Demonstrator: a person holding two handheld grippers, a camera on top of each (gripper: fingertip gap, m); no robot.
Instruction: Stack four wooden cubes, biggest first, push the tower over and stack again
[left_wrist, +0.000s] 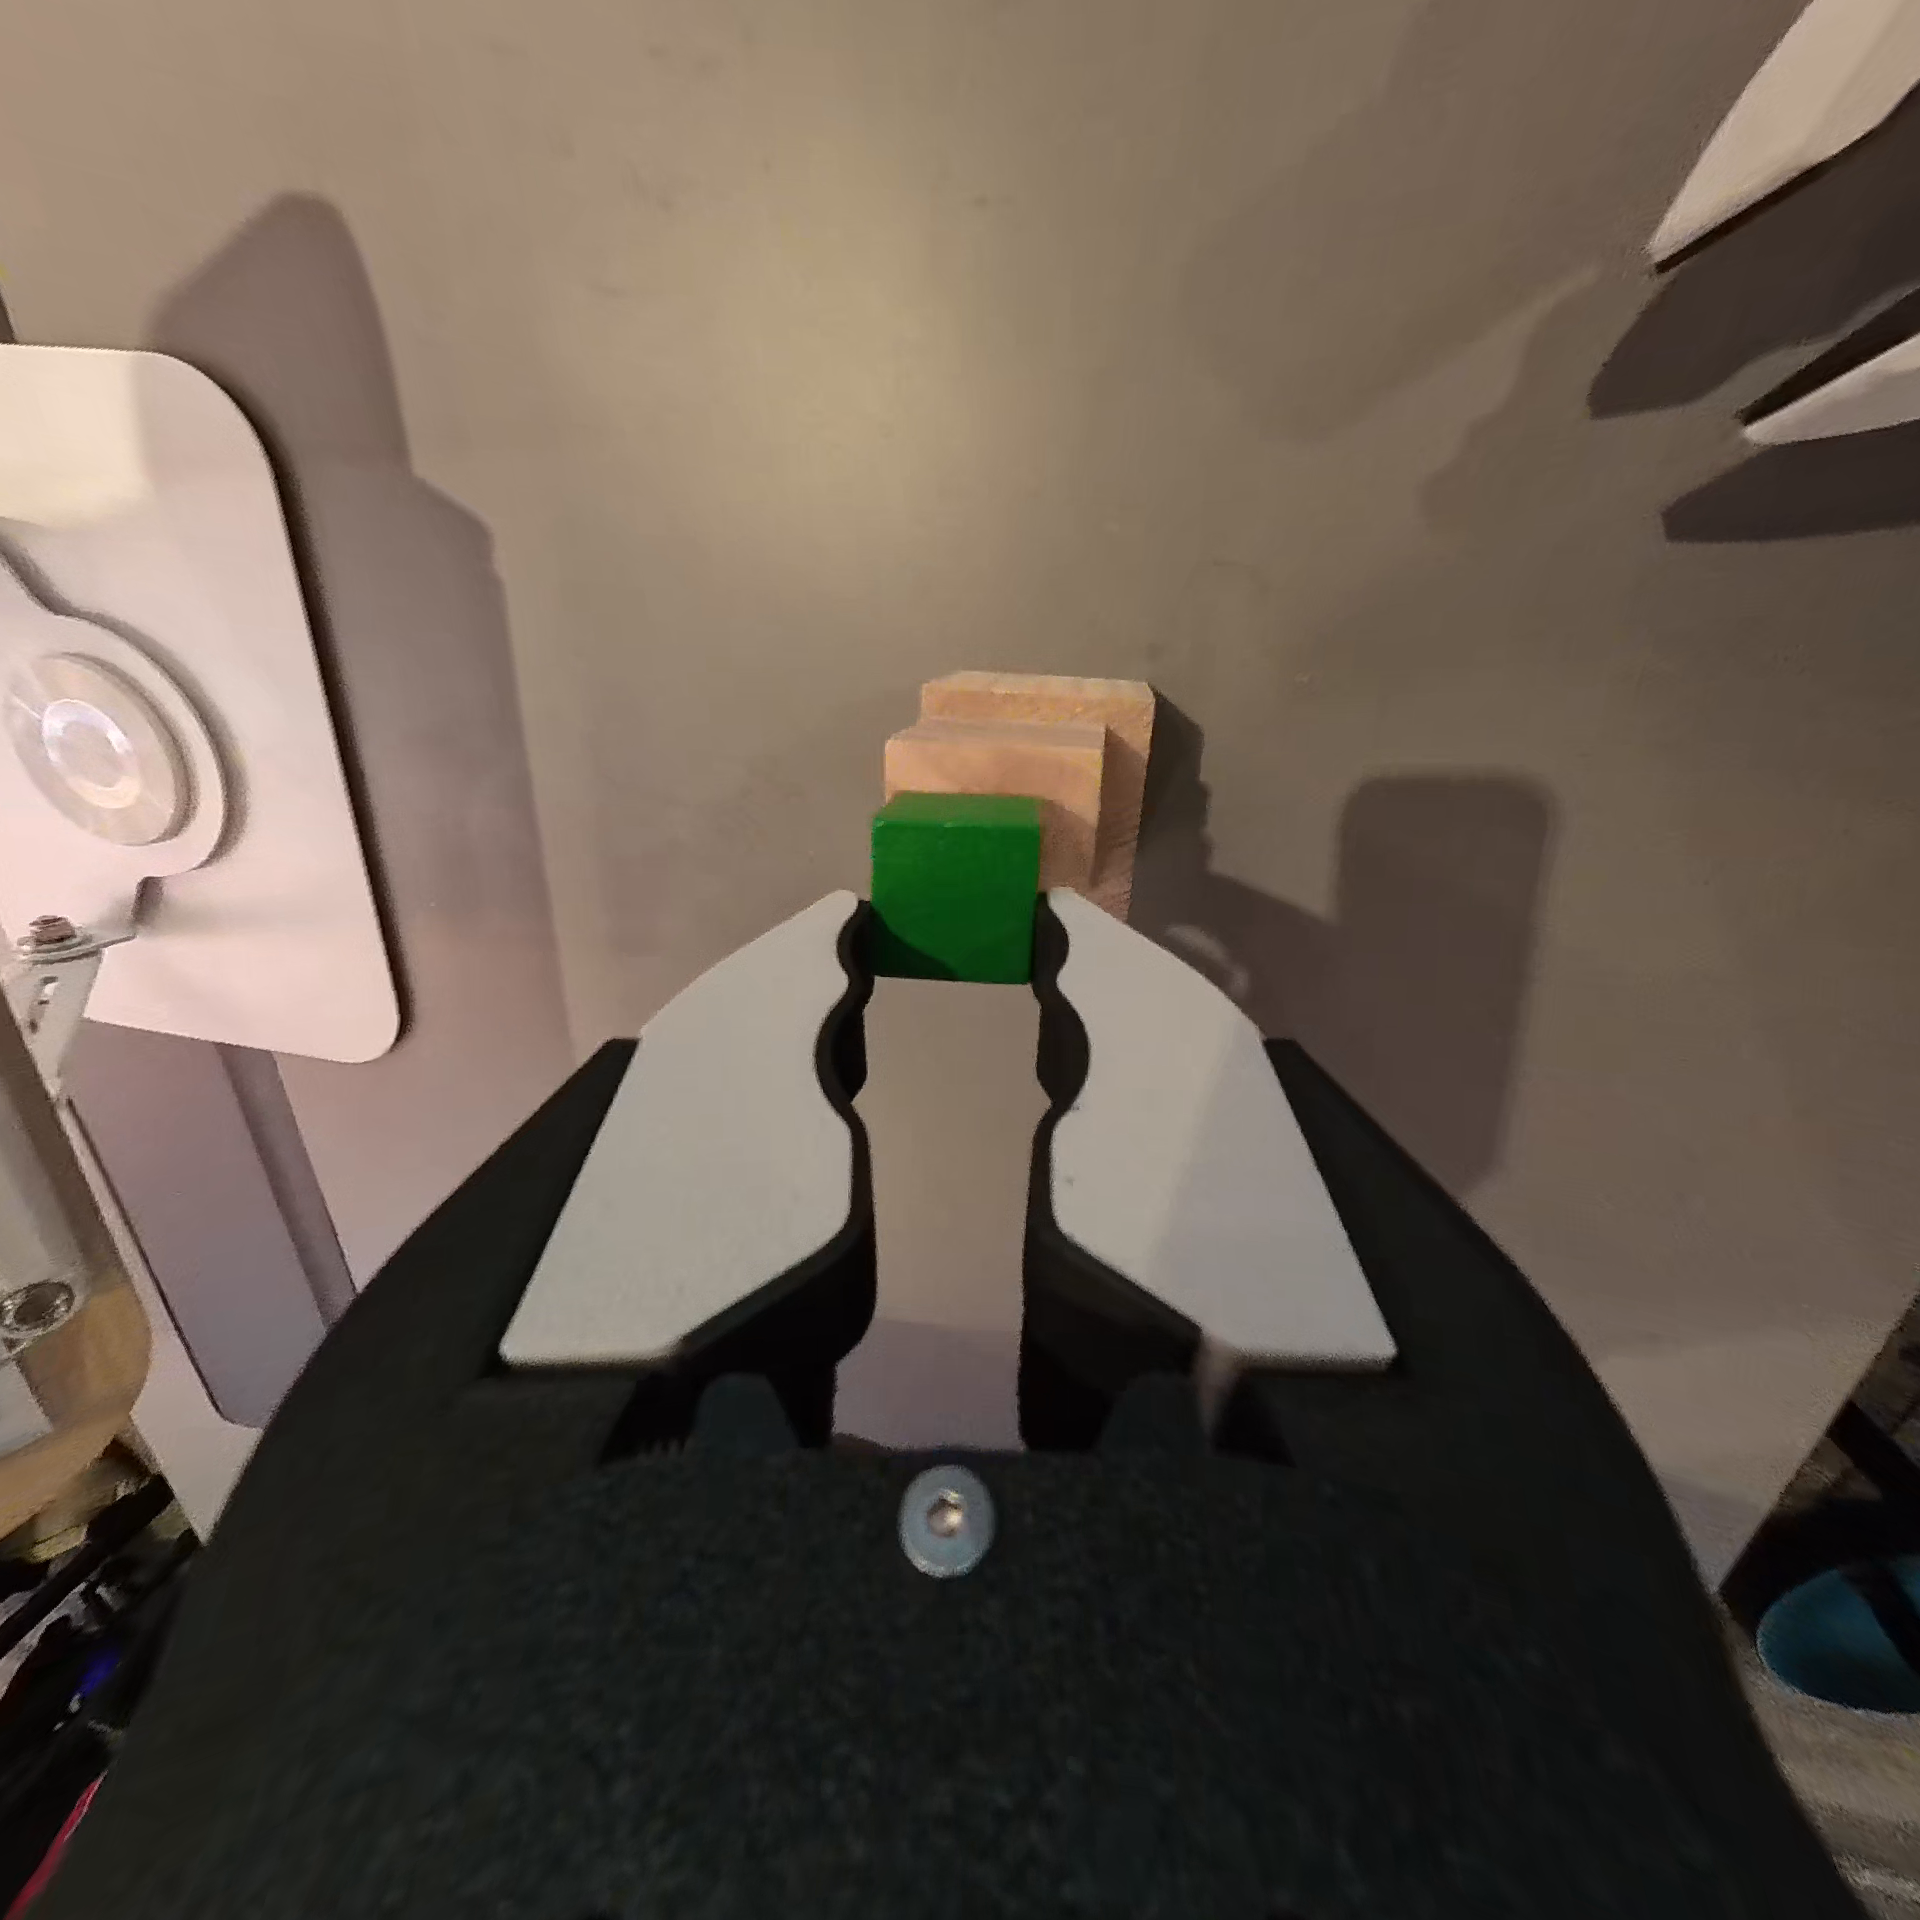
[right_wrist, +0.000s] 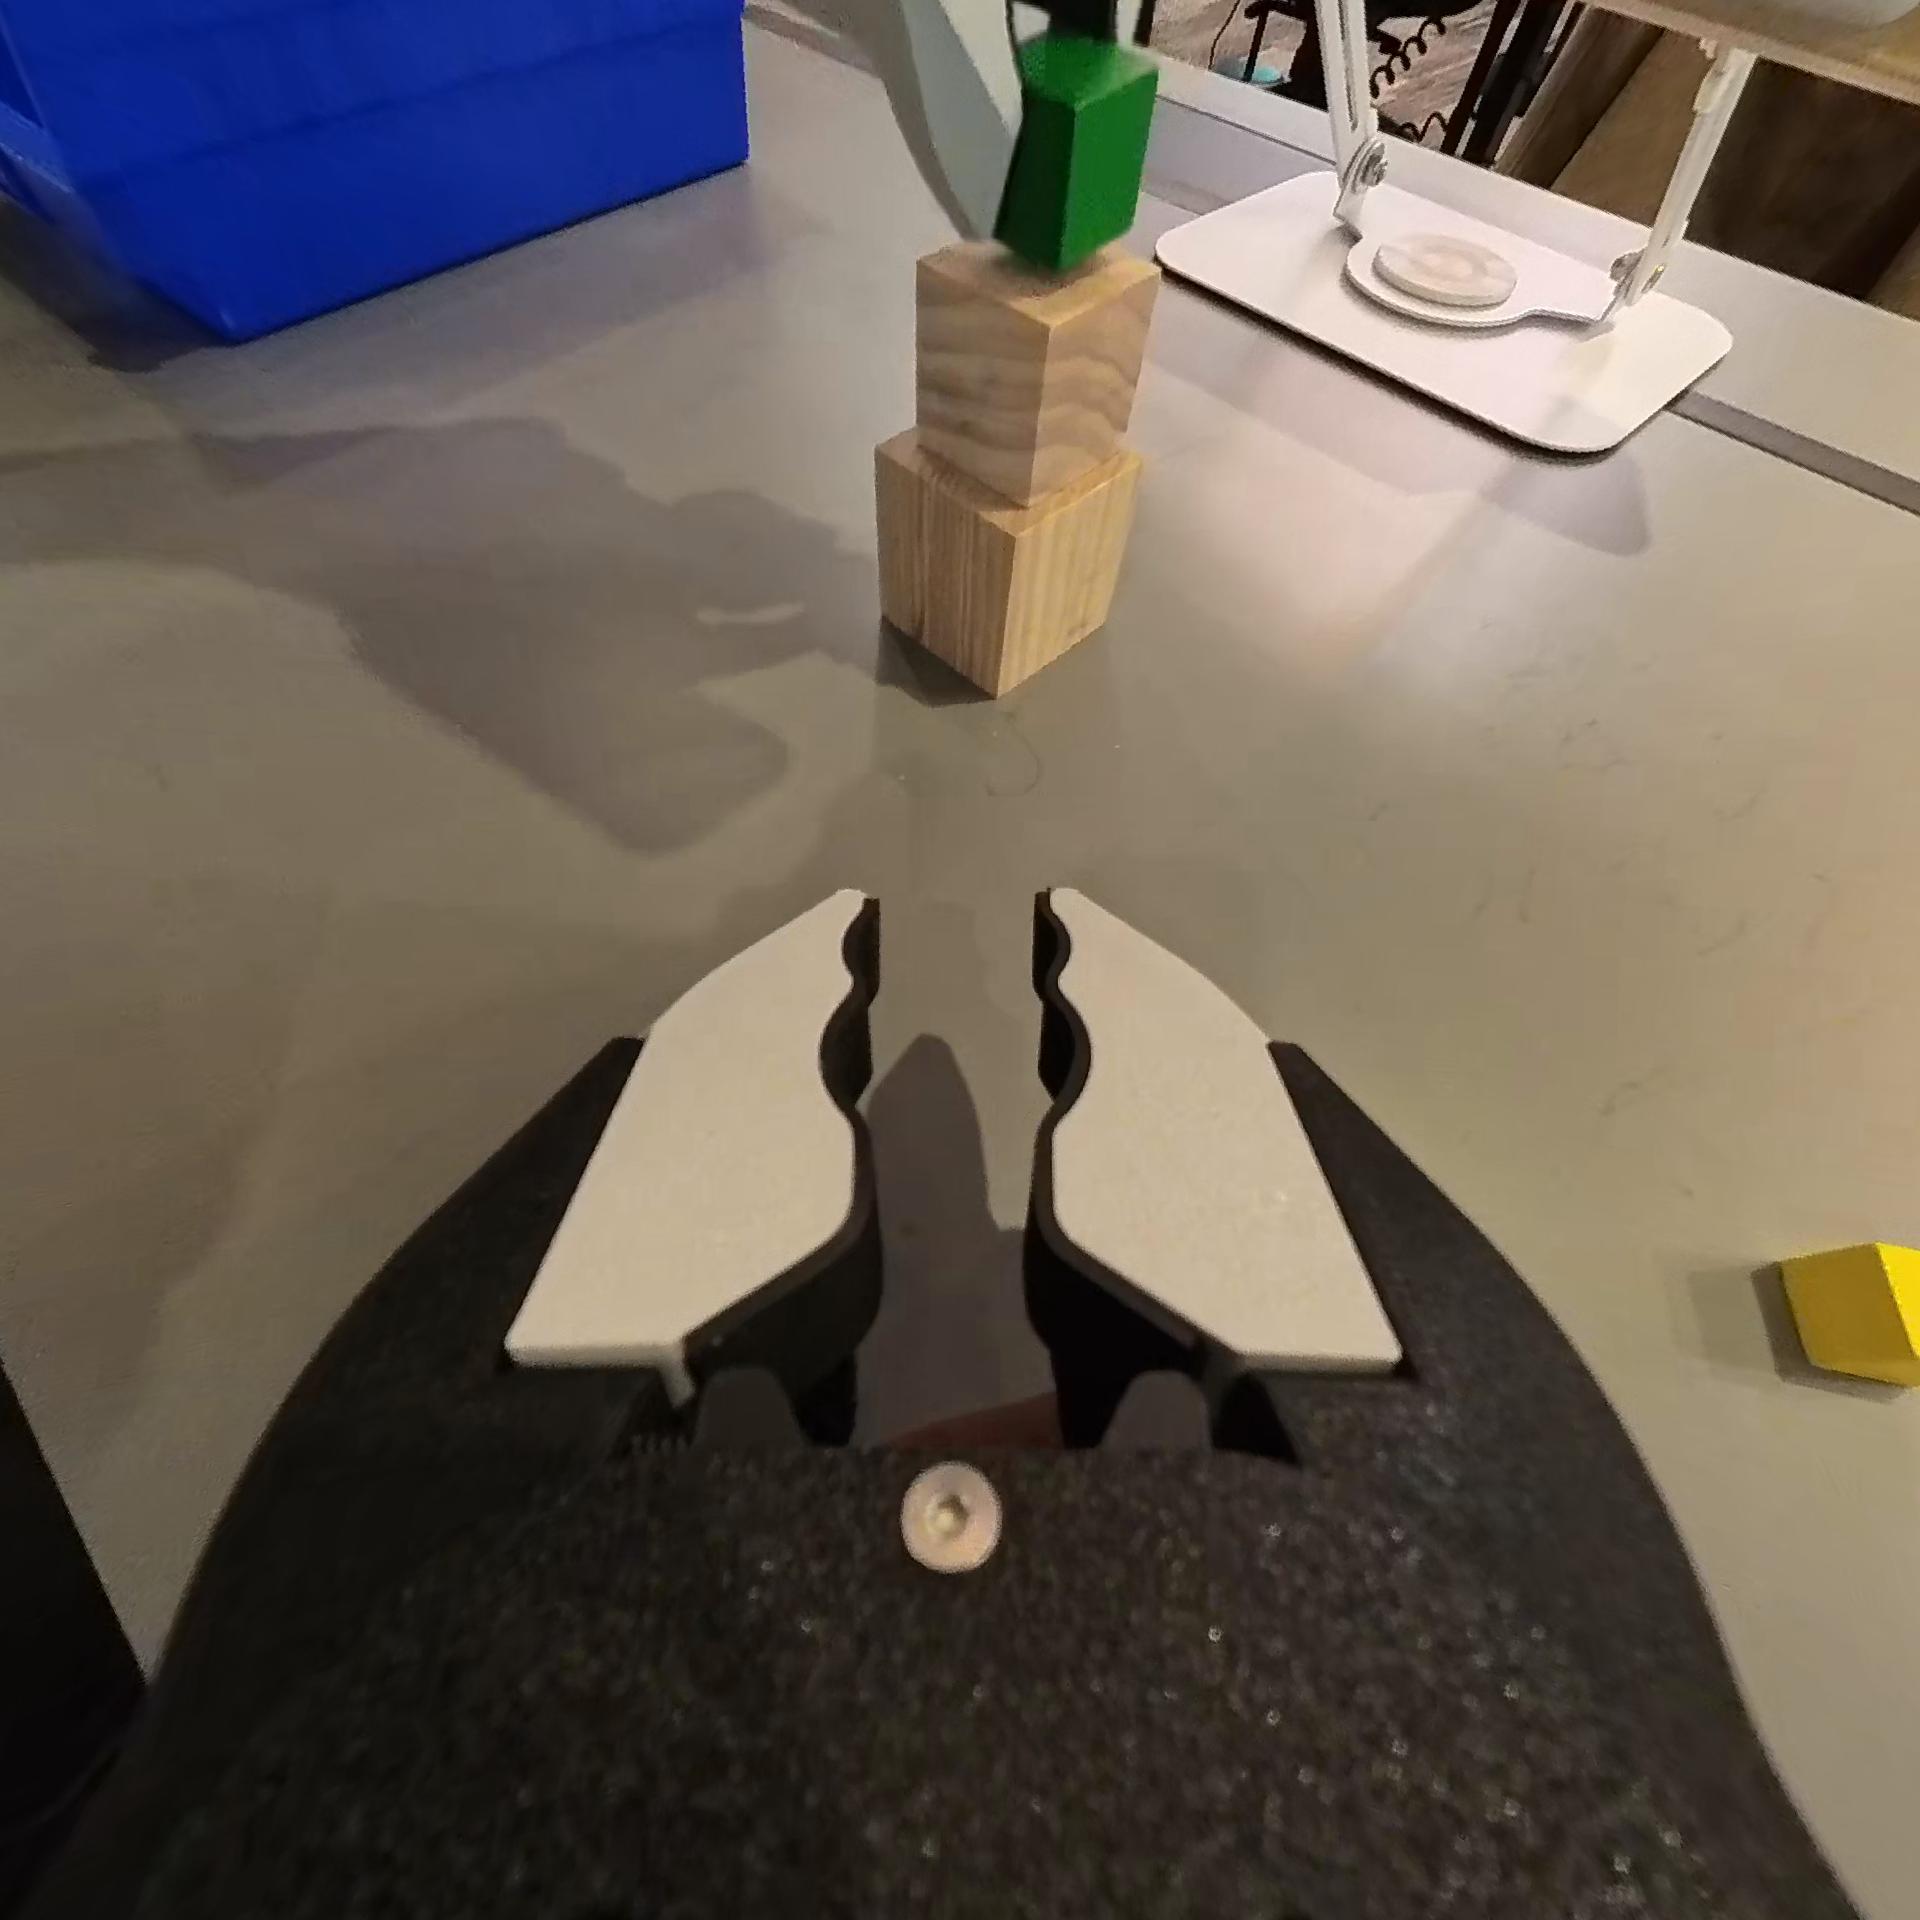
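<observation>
Green painted wooden cube (left_wrist: 954, 885): in the left wrist view, clamped between the tips of the left gripper (left_wrist: 954, 925), fingers closed against its two sides.
Stack below: smaller bare wooden cube (left_wrist: 992, 774) on larger bare wooden cube (left_wrist: 1127, 790), on the grey worktop (left_wrist: 1039, 364).
Room: open worktop all round; white stand base (left_wrist: 208, 675) well to the left.
Right wrist view: right gripper (right_wrist: 954, 935) holds nothing, fingers a little apart, low over the worktop.
Tower: green cube tilted, its lower edge at the upper bare cube's top.
Edges: yellow wooden cube (right_wrist: 1860, 1320) at the right border; blue plastic bin (right_wrist: 395, 135) far left.
</observation>
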